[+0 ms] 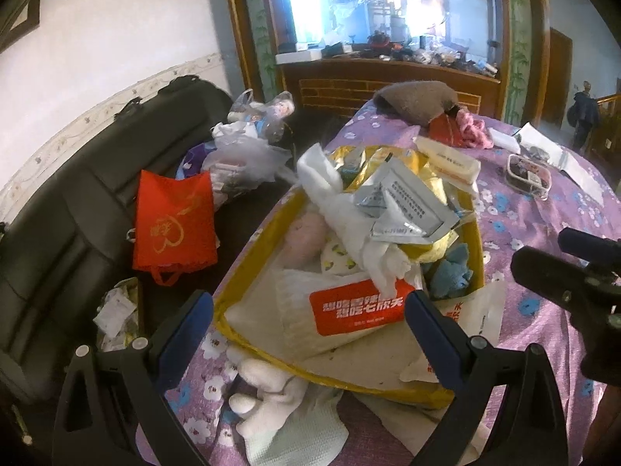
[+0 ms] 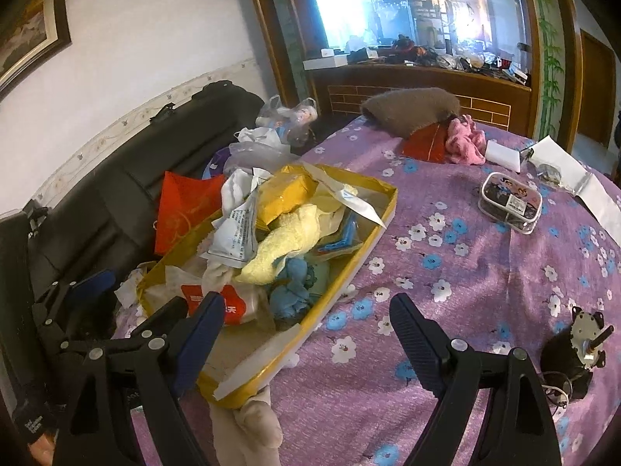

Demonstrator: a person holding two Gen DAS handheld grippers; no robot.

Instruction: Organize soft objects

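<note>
Hovering with both jaws spread wide and empty, we hold the left hand-held gripper (image 1: 306,322) straddling the near end of the yellow box (image 1: 248,233) on the surface. Its long axis runs away from us (soft cloths heaped inside). The right hand-held gripper (image 2: 306,322) sits beside it.

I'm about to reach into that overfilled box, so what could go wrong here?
1. The shallow yellow cardboard box is heaped high; pulling the pale yellow fluffy cloth may drag the loose silver foil packets out.
2. The box sits by the table edge above the black sofa, so a nudge could tip it.
3. The white plush toy near the edge might slide off.
</note>
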